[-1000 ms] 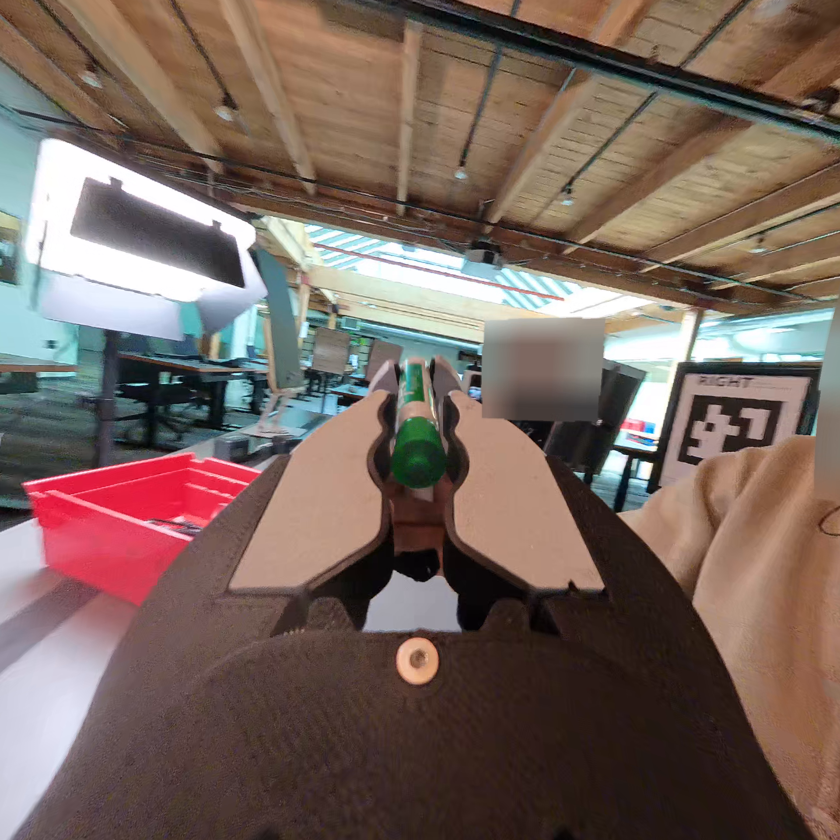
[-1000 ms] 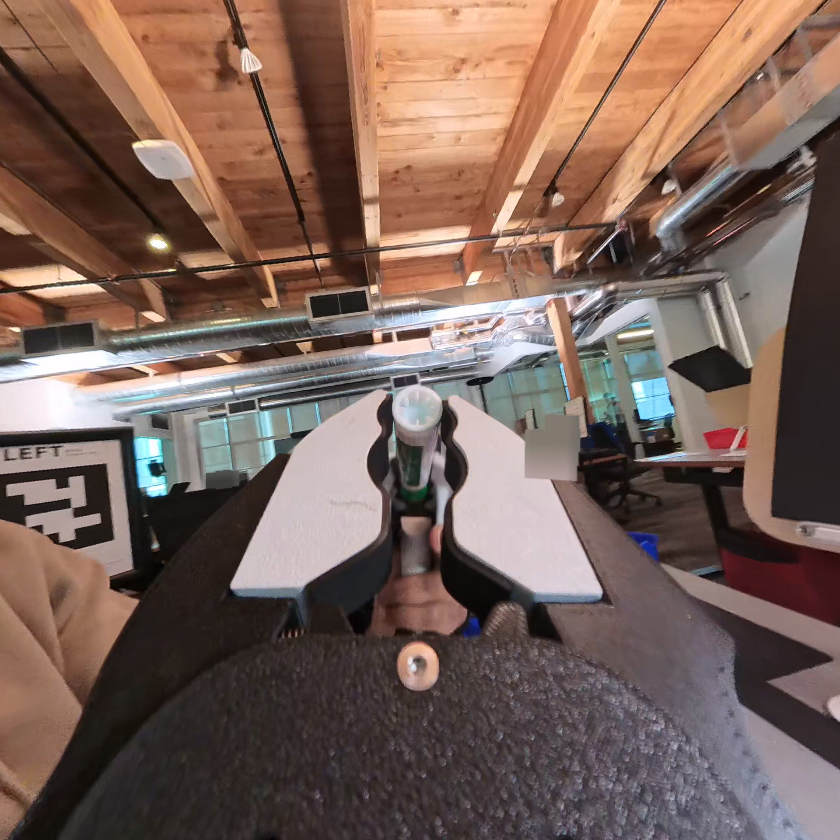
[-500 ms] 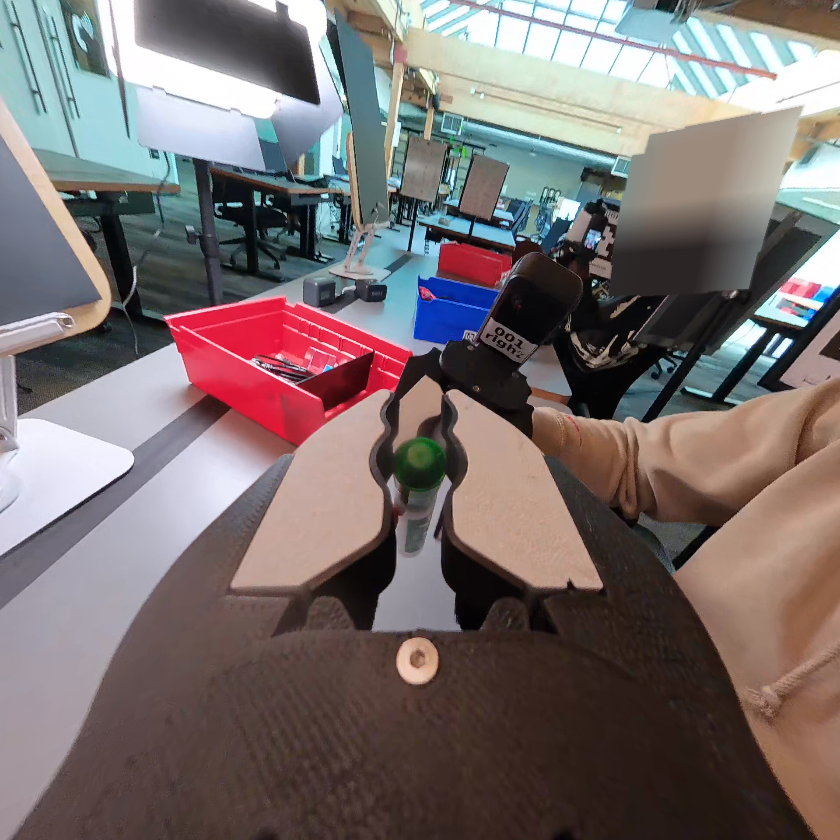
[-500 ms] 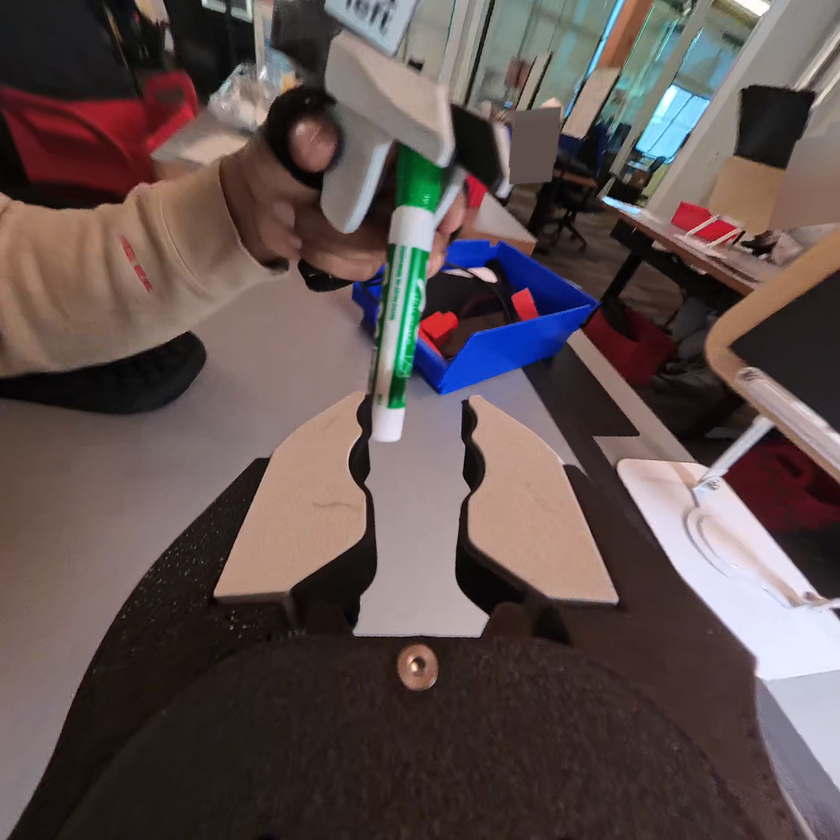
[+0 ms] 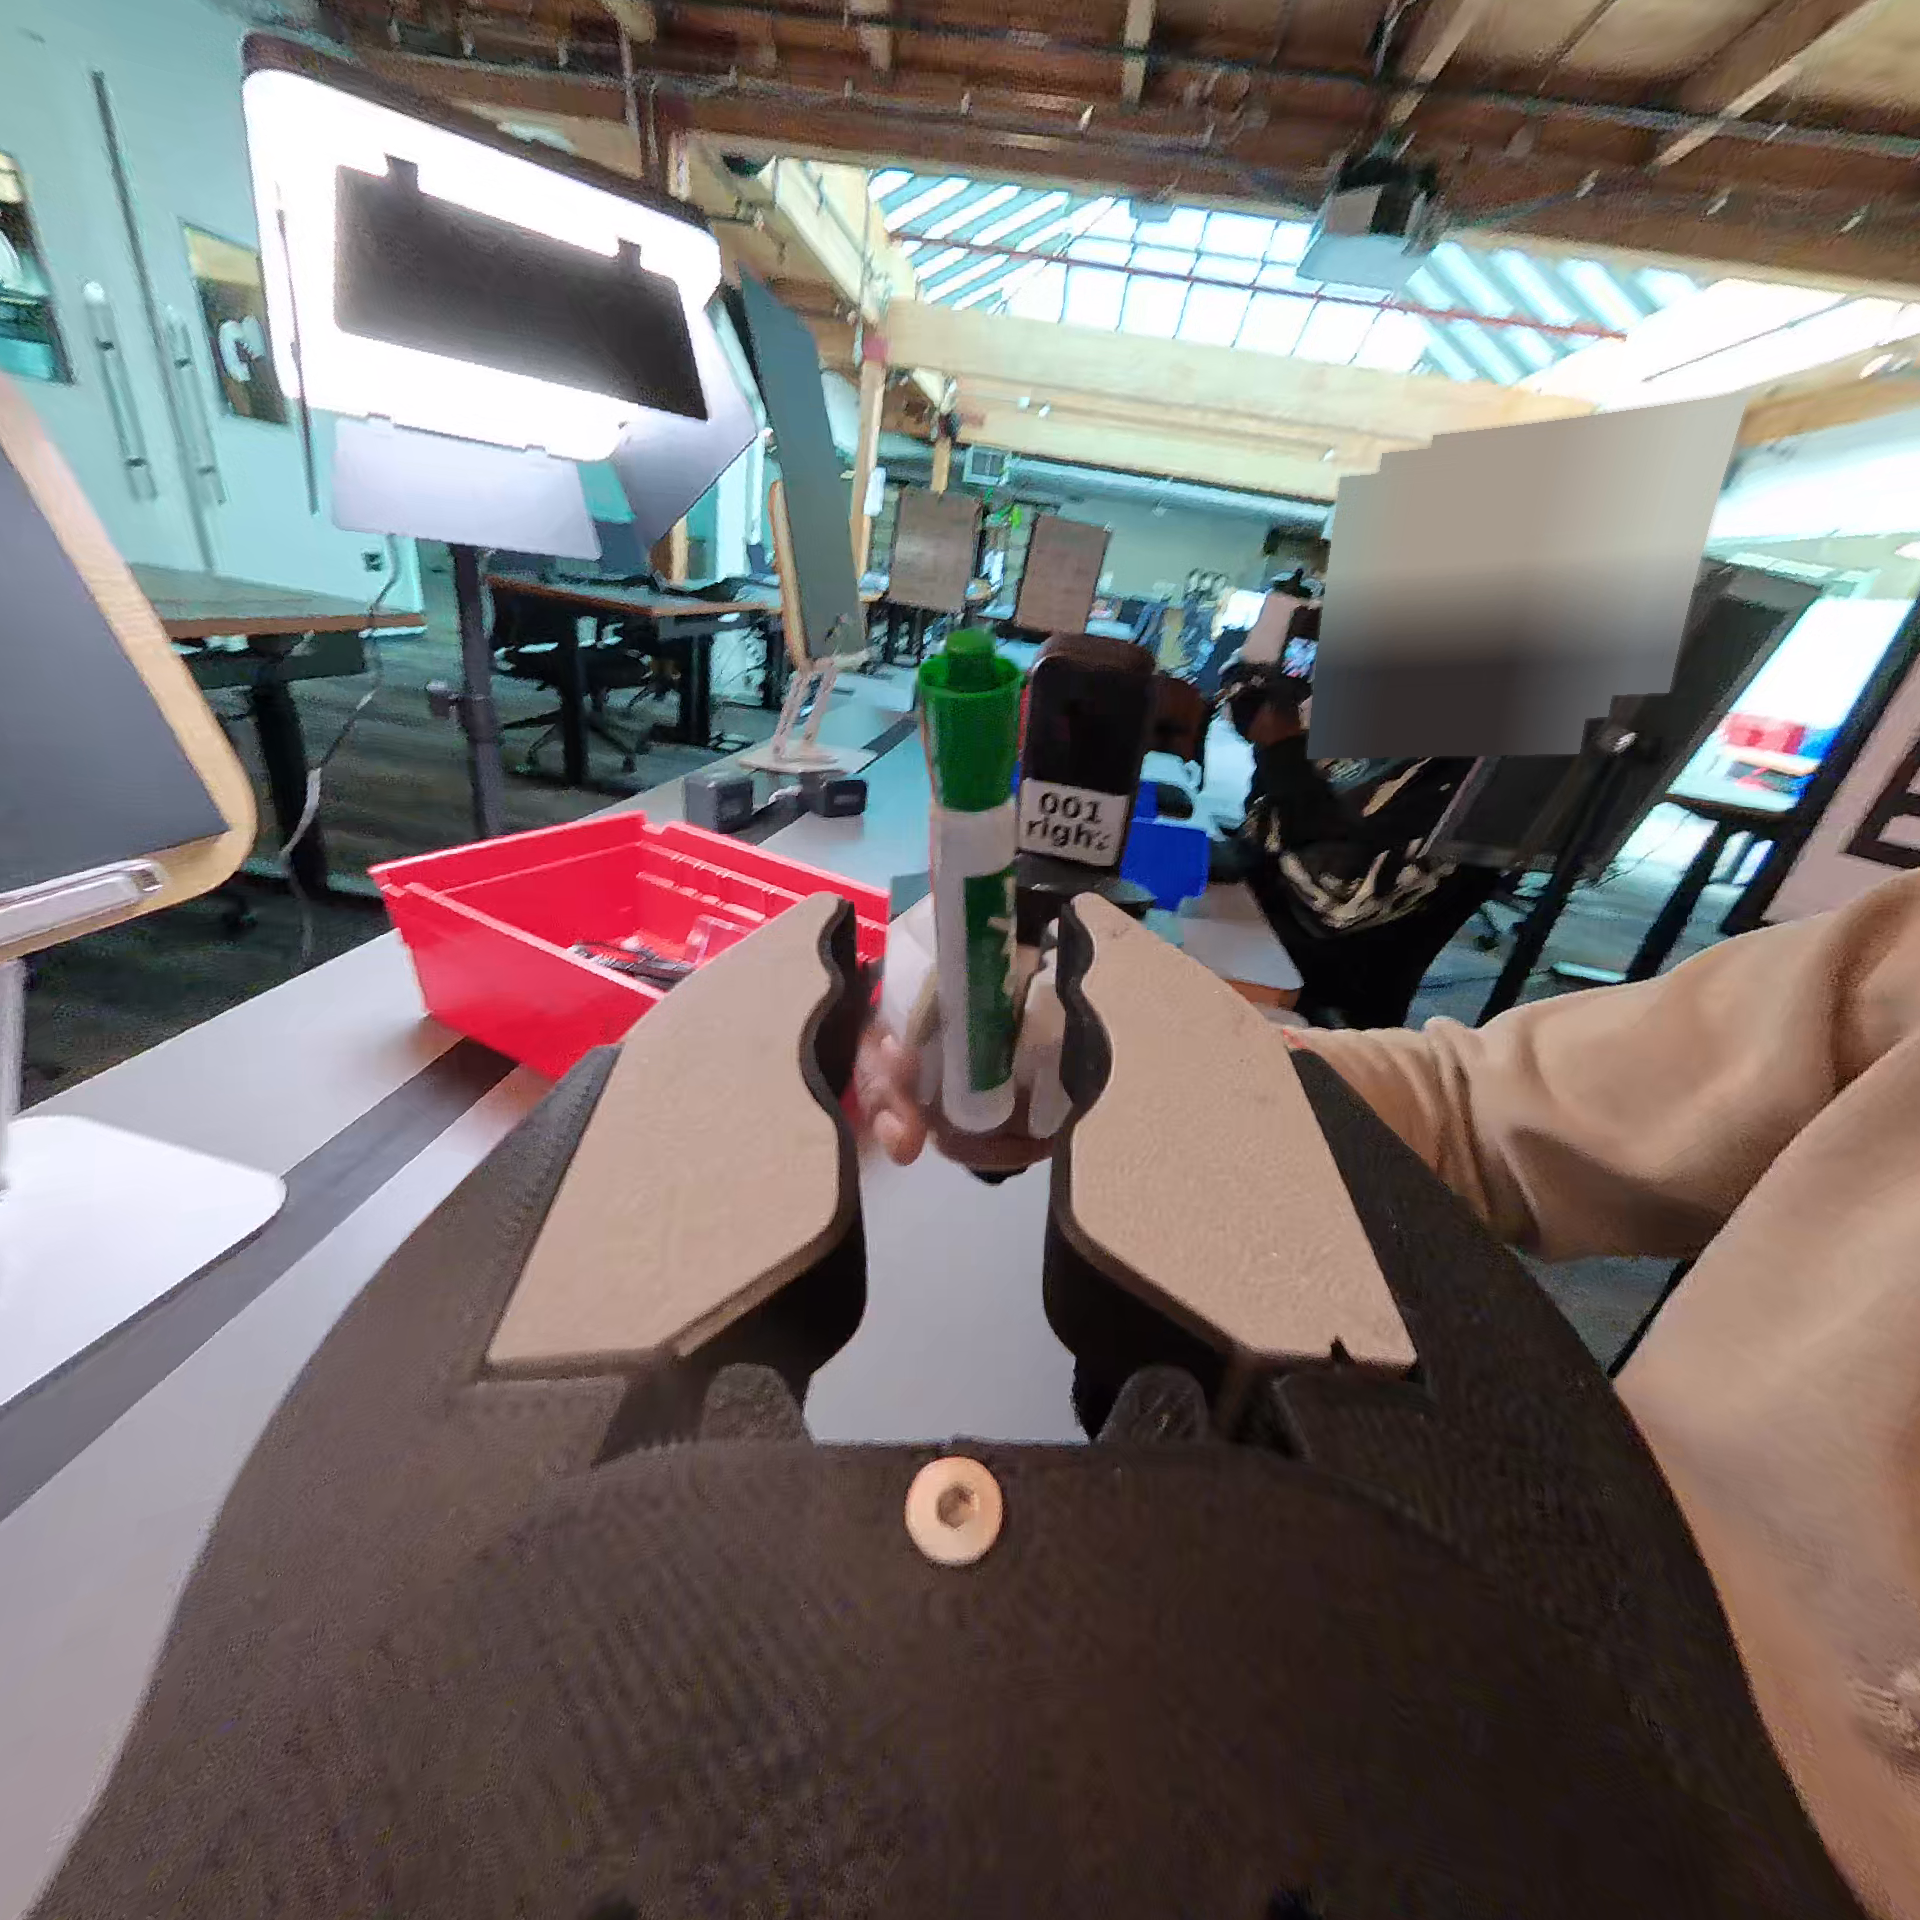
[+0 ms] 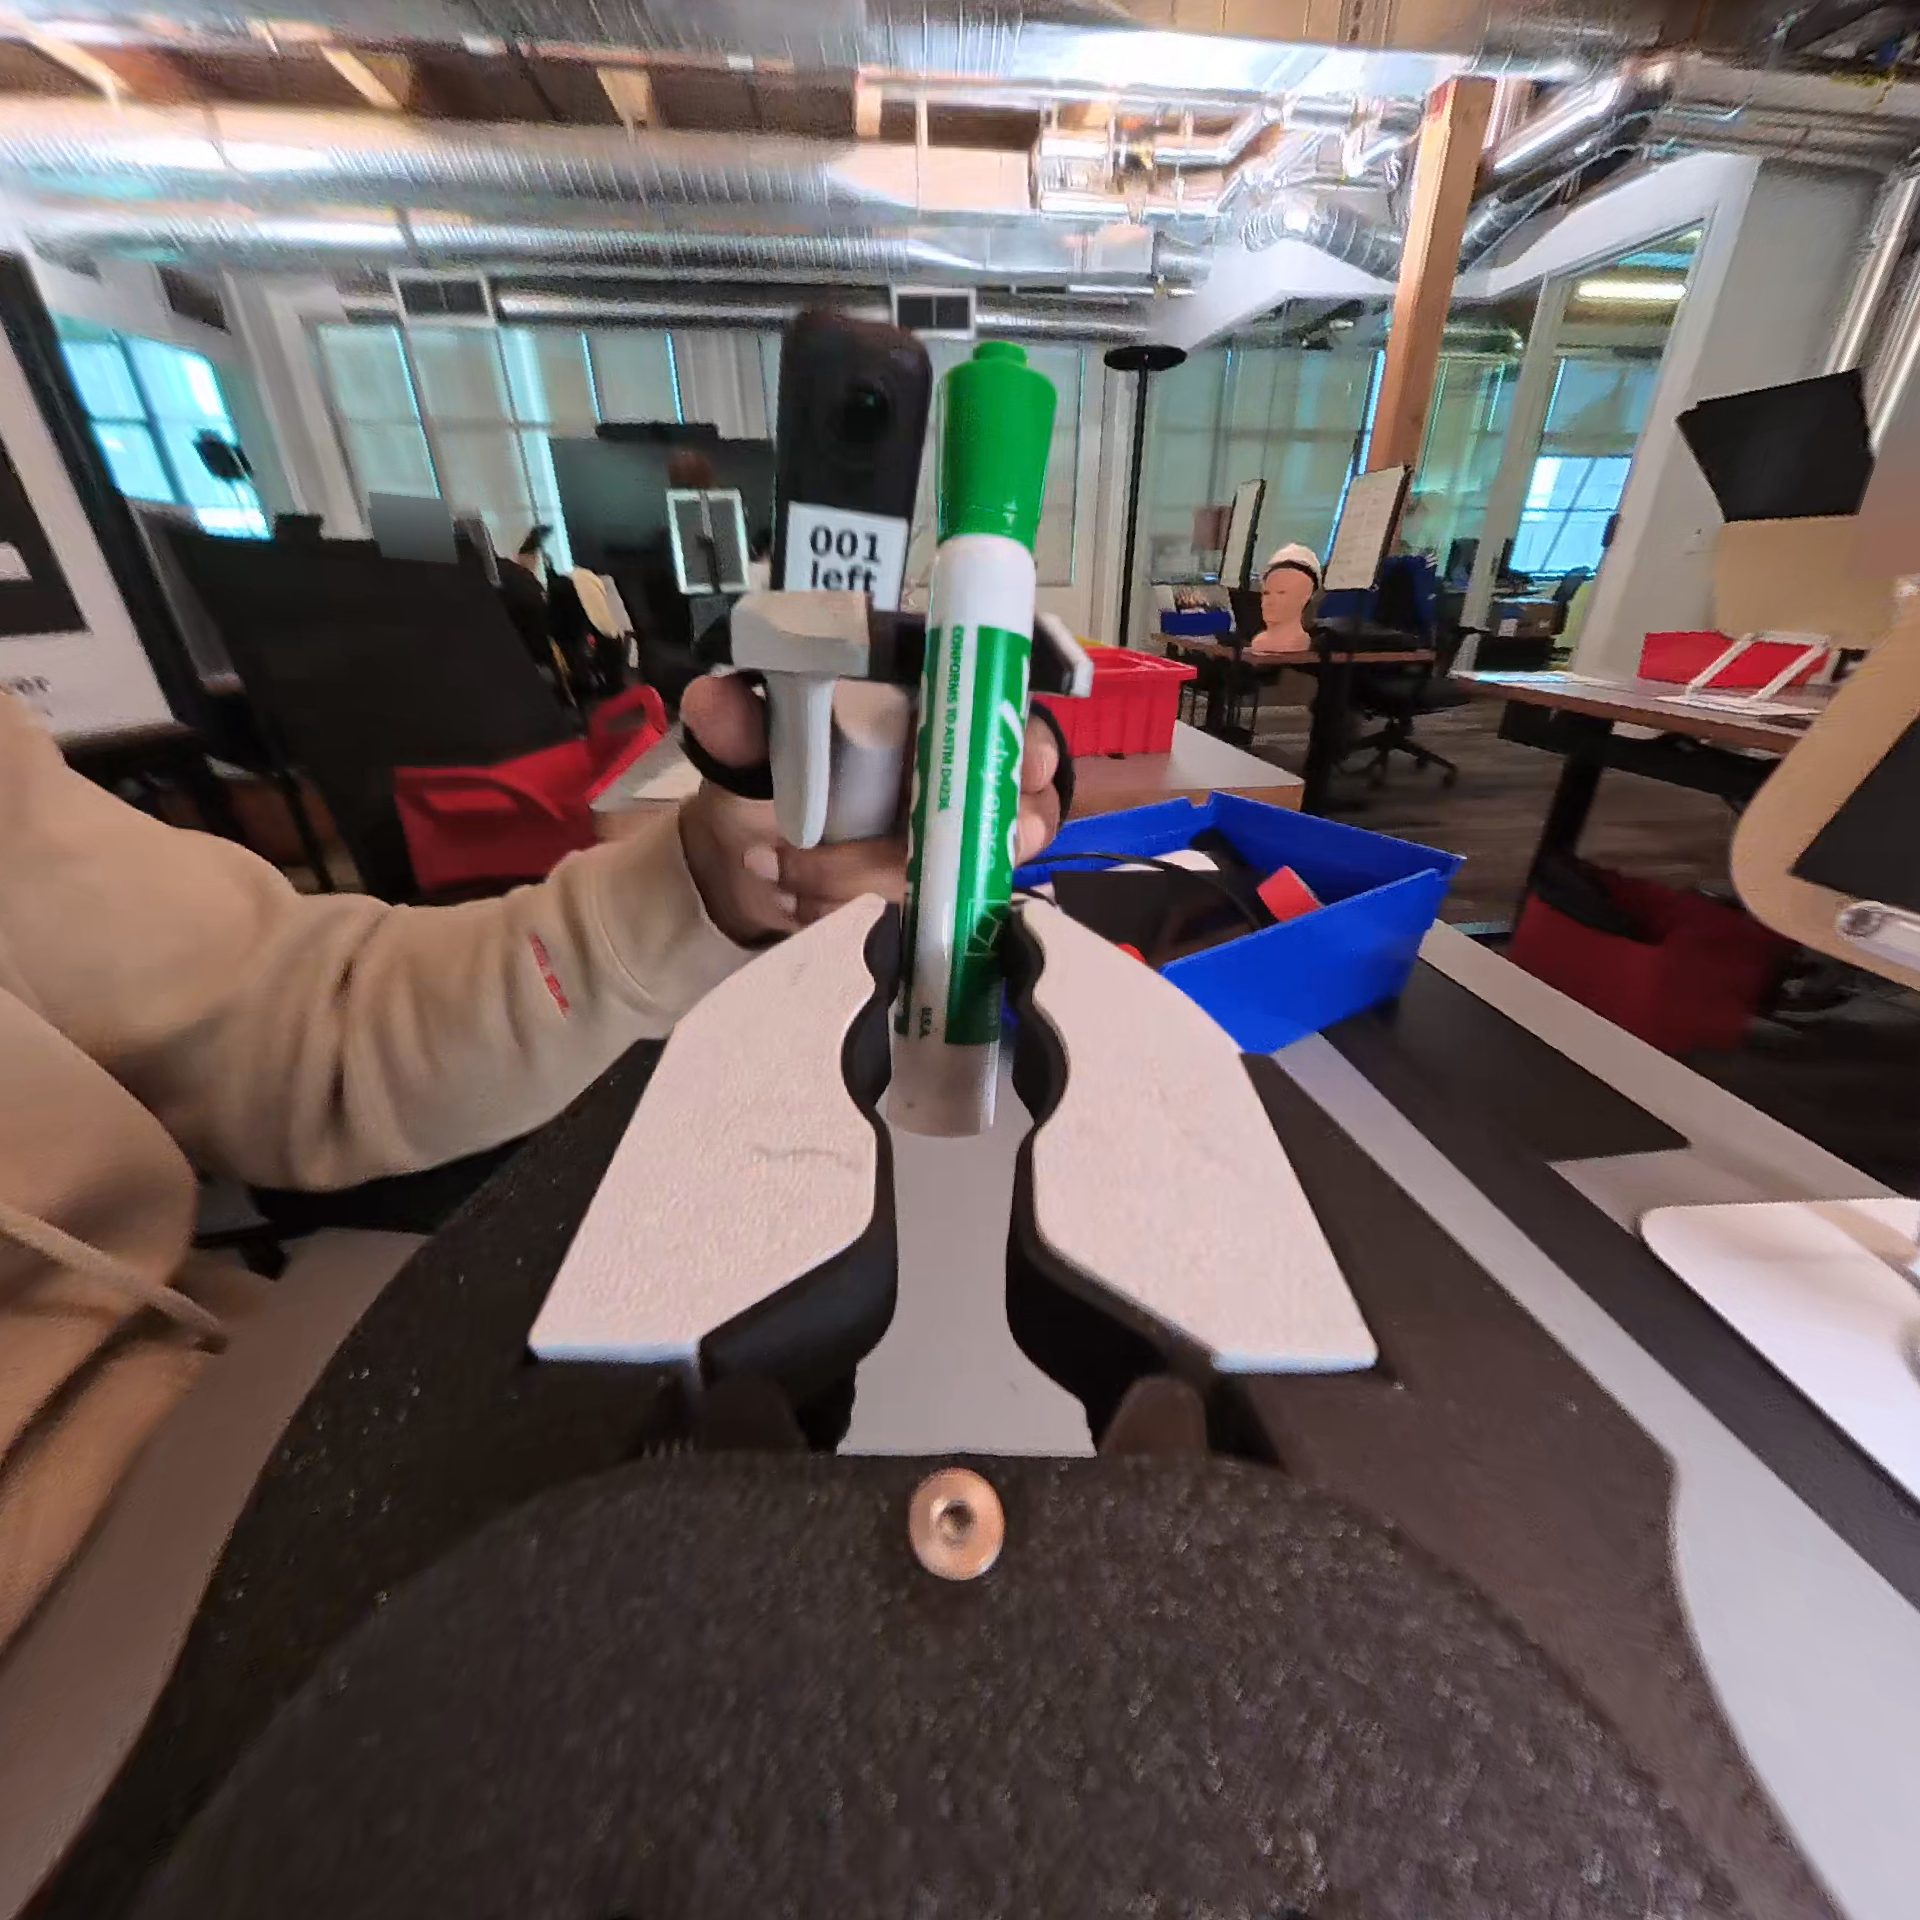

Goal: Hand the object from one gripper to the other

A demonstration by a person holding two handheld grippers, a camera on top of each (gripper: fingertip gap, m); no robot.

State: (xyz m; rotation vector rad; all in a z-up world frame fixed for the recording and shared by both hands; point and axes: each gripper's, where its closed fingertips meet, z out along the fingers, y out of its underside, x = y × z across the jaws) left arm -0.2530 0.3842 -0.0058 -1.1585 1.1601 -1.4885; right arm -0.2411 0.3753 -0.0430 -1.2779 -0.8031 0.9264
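I am holding the green-capped white plastic marker (image 6: 961, 748) upright, clamped low on its barrel in my right gripper (image 6: 951, 1003), while my left gripper (image 5: 956, 997) is standing spread around it, apparently so the marker can change sides cleanly.

Between the pale grey fingers (image 6: 758, 1153) of the right gripper (image 6: 951, 1029) stands a marker (image 6: 971, 748) with a plain green cap, a white barrel and a green printed band. The gripper's body is black and grainy. Beyond the fingertips, the left gripper (image 6: 904, 665) shows grey fingers and a black camera housing bearing a white label. Left of the fingers is a beige sleeve (image 6: 343, 987). Right of them sits a blue bin (image 6: 1340, 966). In the left wrist view, a red bin (image 5: 520, 956) lies left of the fingers on a grey table (image 5: 208, 1081) with a dark stripe.
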